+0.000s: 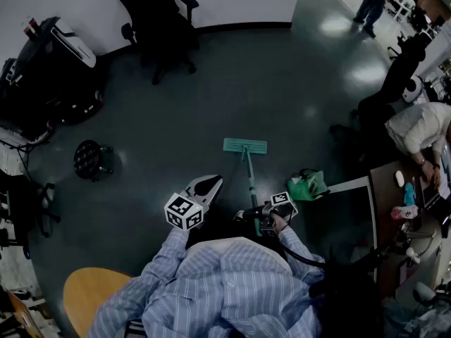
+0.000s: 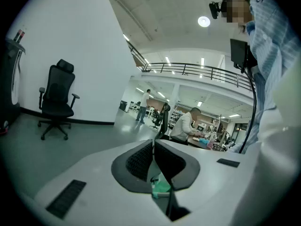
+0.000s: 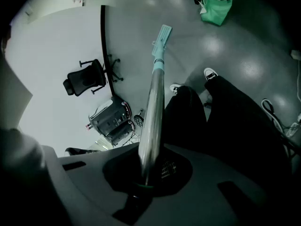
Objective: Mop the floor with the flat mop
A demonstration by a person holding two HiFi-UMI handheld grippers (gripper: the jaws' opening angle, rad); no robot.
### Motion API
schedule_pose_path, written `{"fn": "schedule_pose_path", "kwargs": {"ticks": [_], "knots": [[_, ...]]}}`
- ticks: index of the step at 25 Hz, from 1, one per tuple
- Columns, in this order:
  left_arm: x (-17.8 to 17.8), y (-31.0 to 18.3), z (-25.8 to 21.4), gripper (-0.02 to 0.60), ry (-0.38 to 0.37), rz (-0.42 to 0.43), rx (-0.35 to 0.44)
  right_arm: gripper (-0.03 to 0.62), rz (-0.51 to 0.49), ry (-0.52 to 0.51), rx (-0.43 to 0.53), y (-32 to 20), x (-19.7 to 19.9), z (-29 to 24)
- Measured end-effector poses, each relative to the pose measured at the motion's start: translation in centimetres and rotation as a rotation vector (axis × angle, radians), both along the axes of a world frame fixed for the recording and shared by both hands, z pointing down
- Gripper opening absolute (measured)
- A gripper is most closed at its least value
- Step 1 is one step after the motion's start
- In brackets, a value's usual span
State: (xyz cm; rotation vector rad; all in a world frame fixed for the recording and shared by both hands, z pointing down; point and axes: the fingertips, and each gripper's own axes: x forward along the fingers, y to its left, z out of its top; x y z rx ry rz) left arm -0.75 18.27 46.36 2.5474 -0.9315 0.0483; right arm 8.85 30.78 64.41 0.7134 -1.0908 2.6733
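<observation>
The flat mop rests its teal head (image 1: 244, 146) on the dark floor ahead of me, and its metal handle (image 1: 250, 185) slopes back toward my body. My right gripper (image 1: 259, 217) is shut on the handle's near end. In the right gripper view the handle (image 3: 153, 112) rises from between the jaws (image 3: 149, 167) to the mop head (image 3: 163, 34). My left gripper (image 1: 213, 182) hovers left of the handle, apart from it, and is shut on nothing. In the left gripper view its black pads (image 2: 141, 160) meet, and it (image 2: 153, 147) looks out level across the room.
A green bag (image 1: 306, 185) lies on the floor right of the mop. A black office chair (image 1: 158, 27) stands by the far wall, a black machine (image 1: 49, 69) at the left, and a round black stool (image 1: 90, 158) nearer. A desk (image 1: 384, 189) with a seated person (image 1: 416, 129) is at the right.
</observation>
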Motion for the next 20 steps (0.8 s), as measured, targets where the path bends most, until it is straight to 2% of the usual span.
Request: {"fn": "schedule_pose_path", "kwargs": {"ticks": [3,6,9,13,20], "knots": [[0.4,1.4,1.8,0.017,-0.074,0.033,-0.100,0.020,-0.019,-0.003,-0.005,0.6,-0.3,0.4],[1.1,2.4,2.7,0.017,-0.078,0.045,-0.140,0.020,-0.028,-0.012,-0.006,1.2,-0.3,0.6],[1.0,2.3,2.7,0.018,-0.051,0.010,-0.127,0.020,-0.031,-0.015,-0.005,1.1,-0.4,0.6],[0.5,1.5,2.4,0.018,-0.090,-0.018,-0.068,0.020,-0.032,-0.019,0.001,0.7,-0.6,0.5],[1.2,1.9,3.1,0.018,-0.129,-0.004,-0.073,0.020,-0.029,-0.020,-0.001,0.8,-0.1,0.5]]}}
